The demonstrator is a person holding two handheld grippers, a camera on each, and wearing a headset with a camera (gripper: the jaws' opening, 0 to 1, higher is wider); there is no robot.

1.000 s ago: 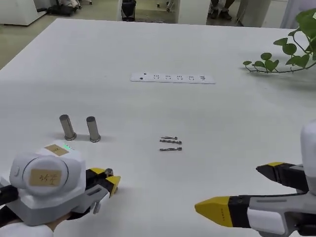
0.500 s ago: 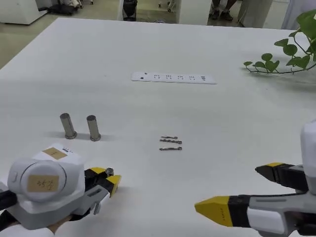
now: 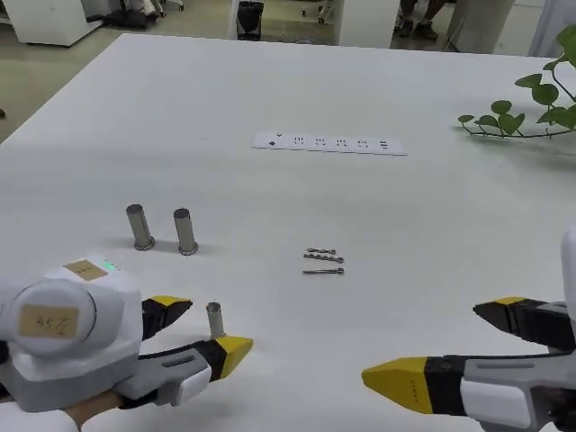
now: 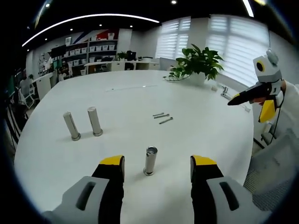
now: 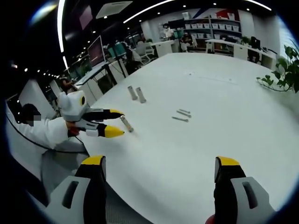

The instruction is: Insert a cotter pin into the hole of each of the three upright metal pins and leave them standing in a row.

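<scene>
Two metal pins (image 3: 139, 227) (image 3: 184, 232) stand upright side by side at the left of the white table (image 3: 270, 189). A third metal pin (image 3: 214, 319) stands nearer me, between the spread yellow-tipped jaws of my left gripper (image 3: 214, 328), untouched by them. In the left gripper view that third pin (image 4: 150, 160) is upright just ahead of the open left gripper (image 4: 158, 161). Three small cotter pins (image 3: 324, 260) lie together mid-table. My right gripper (image 3: 425, 344) hovers open and holds nothing at the lower right, well short of the cotter pins (image 5: 181, 115).
A white power strip (image 3: 328, 143) lies flat farther back. A trailing green plant (image 3: 531, 108) reaches in at the far right edge. The table's near edge runs just under both grippers.
My left gripper was shut on the third metal pin; now its jaws have spread and the pin stands free on the table between them. The right gripper has hardly moved.
</scene>
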